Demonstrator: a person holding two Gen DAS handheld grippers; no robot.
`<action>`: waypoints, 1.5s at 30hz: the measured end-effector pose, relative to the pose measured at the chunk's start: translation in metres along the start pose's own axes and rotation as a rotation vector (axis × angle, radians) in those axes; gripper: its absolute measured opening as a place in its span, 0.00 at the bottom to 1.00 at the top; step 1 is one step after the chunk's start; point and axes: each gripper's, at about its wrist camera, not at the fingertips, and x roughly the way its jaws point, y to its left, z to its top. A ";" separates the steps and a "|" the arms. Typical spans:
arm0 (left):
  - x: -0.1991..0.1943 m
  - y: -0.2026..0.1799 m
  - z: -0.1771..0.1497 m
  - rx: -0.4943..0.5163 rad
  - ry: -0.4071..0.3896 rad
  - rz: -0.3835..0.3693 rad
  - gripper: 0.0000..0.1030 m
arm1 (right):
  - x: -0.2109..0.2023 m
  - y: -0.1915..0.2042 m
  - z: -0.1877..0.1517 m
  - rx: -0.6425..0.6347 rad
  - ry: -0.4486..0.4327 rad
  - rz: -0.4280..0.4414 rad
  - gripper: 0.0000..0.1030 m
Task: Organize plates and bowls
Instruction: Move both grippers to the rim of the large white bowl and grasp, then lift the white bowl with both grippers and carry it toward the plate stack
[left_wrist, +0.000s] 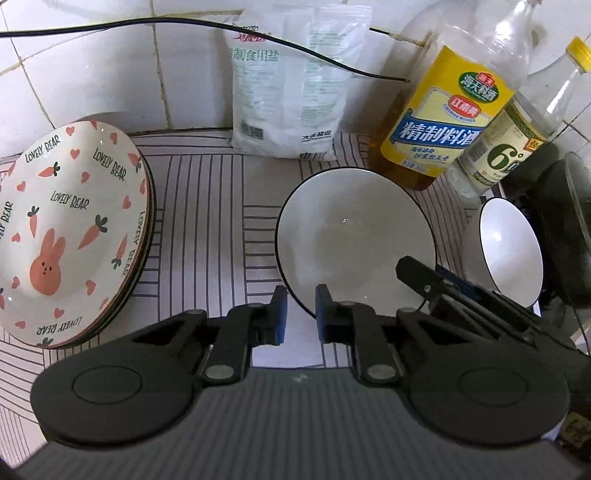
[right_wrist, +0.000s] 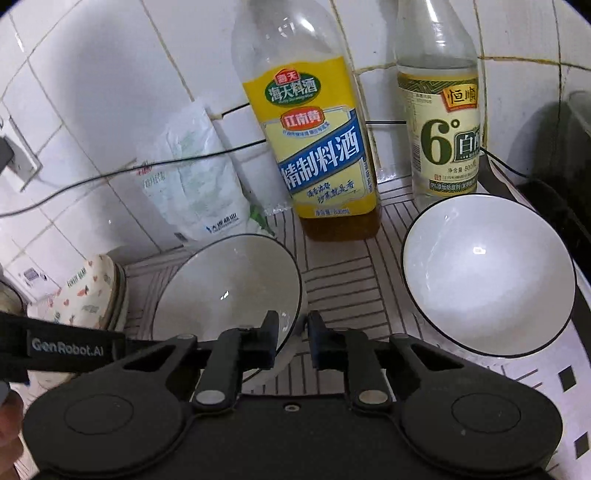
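My left tongs (left_wrist: 301, 314) and right tongs (right_wrist: 291, 338) both pinch the near rim of the big bowl (left_wrist: 354, 240), one on each side. The small bowl (right_wrist: 487, 277) sits just right of it, nearer my right hand. Only the left view shows the bunny plates (left_wrist: 70, 229) fully, far left of the big bowl.

Salt bag (left_wrist: 291, 85) against tiled wall (left_wrist: 110, 74); yellow-label bottle (left_wrist: 443, 122), vinegar bottle (right_wrist: 441, 122) beside; black cable (left_wrist: 184, 27).
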 end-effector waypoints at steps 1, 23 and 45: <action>-0.001 0.000 -0.001 -0.004 -0.001 -0.003 0.13 | 0.001 0.000 0.000 0.008 0.003 -0.002 0.18; -0.073 0.025 -0.049 0.030 0.095 0.100 0.14 | -0.056 0.035 -0.038 -0.044 0.092 0.102 0.18; -0.141 0.132 -0.108 -0.080 0.109 0.170 0.14 | -0.082 0.128 -0.091 -0.160 0.160 0.301 0.20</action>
